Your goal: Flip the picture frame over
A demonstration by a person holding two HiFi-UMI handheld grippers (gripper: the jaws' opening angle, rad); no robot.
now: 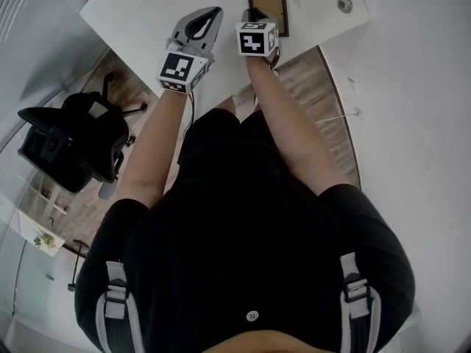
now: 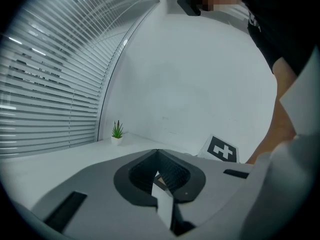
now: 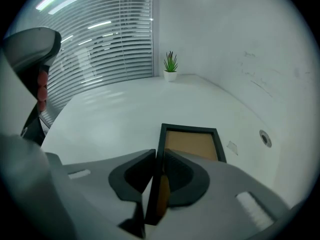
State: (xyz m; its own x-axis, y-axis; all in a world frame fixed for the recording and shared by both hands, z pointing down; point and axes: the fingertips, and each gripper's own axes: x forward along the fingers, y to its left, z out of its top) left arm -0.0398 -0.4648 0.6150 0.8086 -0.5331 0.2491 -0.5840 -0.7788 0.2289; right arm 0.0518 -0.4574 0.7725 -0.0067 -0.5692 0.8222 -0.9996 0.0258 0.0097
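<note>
The picture frame (image 1: 269, 7), black-edged with a brown board showing, lies flat on the white table (image 1: 147, 6) near its right end. In the right gripper view the picture frame (image 3: 192, 144) reaches up from between the jaws. My right gripper (image 3: 158, 160) points steeply down and is shut on the frame's left rail, which sits pinched between the dark pads. In the head view the right gripper (image 1: 252, 15) is at the frame's near left corner. My left gripper (image 1: 215, 13) hovers just left of it, jaws together and holding nothing; its own view shows the left gripper (image 2: 159, 171) closed.
A round cable grommet (image 1: 344, 4) and a small pale sticker (image 1: 296, 3) sit right of the frame. A small potted plant (image 3: 170, 66) stands at the far table corner by the blinds. A black office chair (image 1: 73, 142) stands on the wood floor, left of the person.
</note>
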